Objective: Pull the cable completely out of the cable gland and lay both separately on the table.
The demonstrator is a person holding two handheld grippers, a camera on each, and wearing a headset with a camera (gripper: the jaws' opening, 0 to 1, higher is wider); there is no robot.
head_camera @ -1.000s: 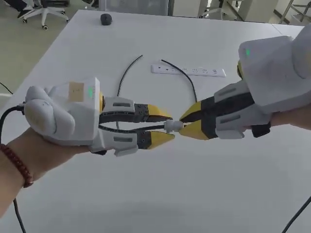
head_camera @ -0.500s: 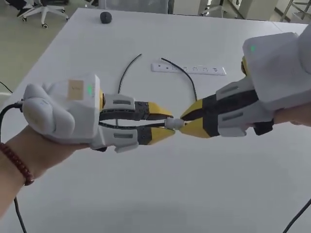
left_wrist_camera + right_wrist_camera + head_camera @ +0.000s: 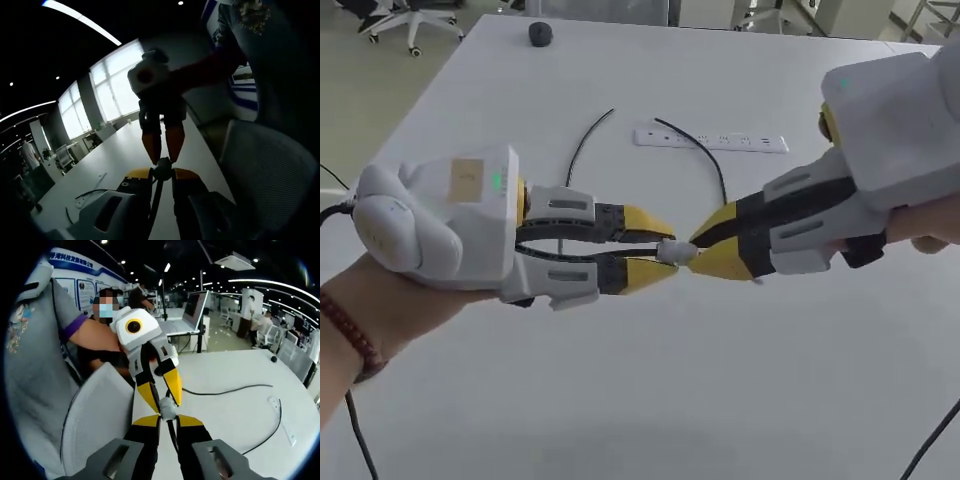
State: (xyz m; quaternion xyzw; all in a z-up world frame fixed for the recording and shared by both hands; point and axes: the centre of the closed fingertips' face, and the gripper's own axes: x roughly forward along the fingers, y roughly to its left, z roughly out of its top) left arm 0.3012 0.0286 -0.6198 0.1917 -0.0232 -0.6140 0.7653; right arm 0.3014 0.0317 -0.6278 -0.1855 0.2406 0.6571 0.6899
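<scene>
Smooth matt table (image 3: pixel 620 400), glossy plastic fingers (image 3: pixel 642 220)

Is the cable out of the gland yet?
No, the cable runs straight into the gland, with no gap between them.

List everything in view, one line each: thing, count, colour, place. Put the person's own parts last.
table: one, white, under everything
power strip: one, white, far part of the table
loose cables: two, black, one left of the power strip, one crossing it
round object: one, dark, far end of the table
office chair: one, white base, on the floor past the table's far left corner
cable gland: one, white, in the air between the gripper tips
cable: one, black, runs from the cable gland back between the left gripper's jaws
bracelet: one, dark red beads, left wrist
left gripper: one, white with yellow tips, left of the cable gland
right gripper: one, white with yellow tips, tips closed at the cable gland
</scene>
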